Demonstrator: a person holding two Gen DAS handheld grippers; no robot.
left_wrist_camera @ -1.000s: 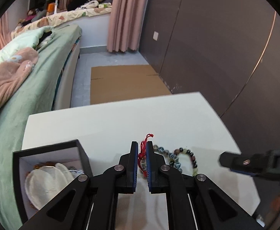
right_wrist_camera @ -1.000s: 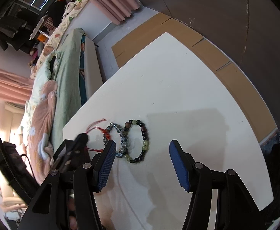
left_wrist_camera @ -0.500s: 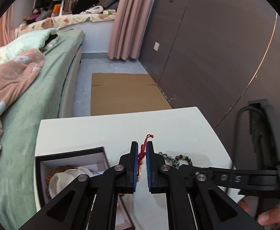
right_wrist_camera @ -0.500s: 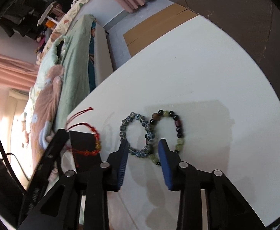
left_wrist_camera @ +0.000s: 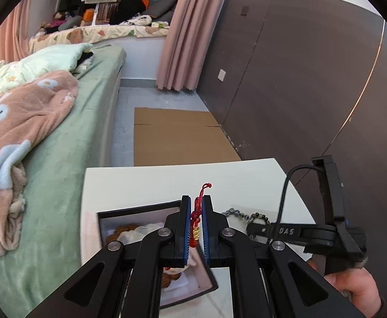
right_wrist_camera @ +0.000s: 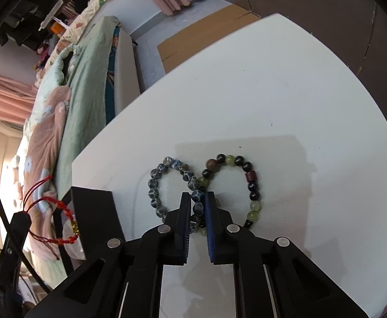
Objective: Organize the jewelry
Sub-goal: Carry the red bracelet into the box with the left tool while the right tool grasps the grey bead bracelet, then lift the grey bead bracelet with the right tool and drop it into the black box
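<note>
Partly hidden: box (left_wrist_camera: pixel 140 213) contents.

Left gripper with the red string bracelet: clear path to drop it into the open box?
Probably yes. The left gripper is shut on the red string bracelet and hangs right above the open box, which has no lid on it. The right gripper is busy off to the side, at the bead bracelets.

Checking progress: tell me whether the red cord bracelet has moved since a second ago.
Yes. The left hand-held gripper has carried the red cord bracelet off the table, leftward over the open box.
</note>
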